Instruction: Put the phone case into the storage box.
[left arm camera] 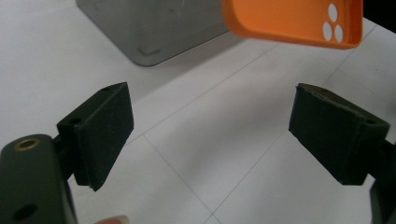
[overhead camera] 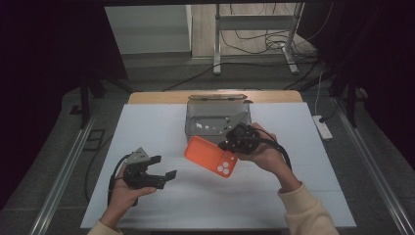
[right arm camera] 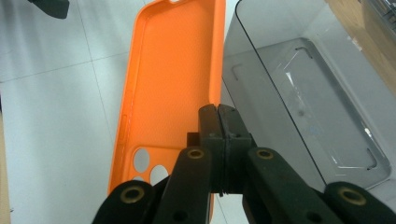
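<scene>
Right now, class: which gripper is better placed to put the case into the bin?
Right. The right gripper already pinches the case beside the bin; the left gripper is open and empty.

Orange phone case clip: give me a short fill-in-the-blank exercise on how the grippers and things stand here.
1. The right gripper is shut on the side wall of the ____ silicone phone case.
2. The left gripper has its jaws ____, with nothing between them.
3. The phone case hangs beside the grey translucent plastic ____, not inside it.
4. Everything rests on or hangs over a ____ table top.

Missing words: orange; open; box; white
</scene>
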Available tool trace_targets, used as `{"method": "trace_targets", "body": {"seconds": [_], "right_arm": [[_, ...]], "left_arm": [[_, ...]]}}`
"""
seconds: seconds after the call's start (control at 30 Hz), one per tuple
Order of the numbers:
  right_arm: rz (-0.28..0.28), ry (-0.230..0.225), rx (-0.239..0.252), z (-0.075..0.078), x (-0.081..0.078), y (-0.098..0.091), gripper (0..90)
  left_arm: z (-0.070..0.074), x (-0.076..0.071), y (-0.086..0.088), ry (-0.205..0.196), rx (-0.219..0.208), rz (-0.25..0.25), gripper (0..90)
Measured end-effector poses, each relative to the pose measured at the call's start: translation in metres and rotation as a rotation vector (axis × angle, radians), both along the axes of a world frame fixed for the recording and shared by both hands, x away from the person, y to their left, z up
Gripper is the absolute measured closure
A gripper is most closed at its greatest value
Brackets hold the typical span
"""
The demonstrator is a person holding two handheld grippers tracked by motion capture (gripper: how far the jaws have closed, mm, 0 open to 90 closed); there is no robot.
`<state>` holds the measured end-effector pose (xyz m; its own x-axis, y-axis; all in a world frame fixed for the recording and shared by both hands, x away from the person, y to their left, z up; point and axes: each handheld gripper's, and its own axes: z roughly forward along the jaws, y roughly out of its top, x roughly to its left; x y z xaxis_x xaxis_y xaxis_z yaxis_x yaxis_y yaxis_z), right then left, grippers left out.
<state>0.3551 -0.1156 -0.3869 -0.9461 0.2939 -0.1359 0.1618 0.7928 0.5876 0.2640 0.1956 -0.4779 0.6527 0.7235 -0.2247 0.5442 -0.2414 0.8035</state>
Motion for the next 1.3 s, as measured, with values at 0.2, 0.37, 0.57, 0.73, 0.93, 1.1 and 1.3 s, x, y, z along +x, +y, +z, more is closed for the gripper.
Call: {"method": "trace_targets", "body": {"seconds": [0.2, 0.37, 0.57, 0.73, 0.93, 1.1, 1.3], "right_arm": [[-0.001, 0.002, 0.000, 0.000, 0.000, -0.001, 89.5], [-0.001, 0.002, -0.001, 0.000, 0.000, -0.001, 89.5], [0.013, 0.001, 0.004, 0.000, -0.001, 0.000, 89.5], [0.023, 0.002, 0.014, 0.001, -0.001, -0.001, 89.5], [0.020, 0.005, 0.018, 0.001, 0.000, -0.003, 89.5], [0.023, 0.005, 0.017, 0.000, 0.000, -0.003, 89.4], [0.022, 0.018, 0.025, -0.001, 0.001, -0.004, 89.5]], "left_arm": [[0.007, 0.009, -0.007, 0.002, -0.001, -0.011, 14.8], [0.008, 0.013, -0.010, 0.008, -0.006, -0.023, 14.1], [0.016, 0.020, -0.014, 0.005, -0.013, -0.032, 14.1], [0.022, 0.028, -0.022, 0.000, -0.021, -0.044, 14.2], [0.024, 0.035, -0.031, 0.001, -0.030, -0.065, 16.3], [0.026, 0.039, -0.034, -0.001, -0.040, -0.074, 18.2], [0.030, 0.046, -0.035, -0.009, -0.044, -0.090, 20.8]]}}
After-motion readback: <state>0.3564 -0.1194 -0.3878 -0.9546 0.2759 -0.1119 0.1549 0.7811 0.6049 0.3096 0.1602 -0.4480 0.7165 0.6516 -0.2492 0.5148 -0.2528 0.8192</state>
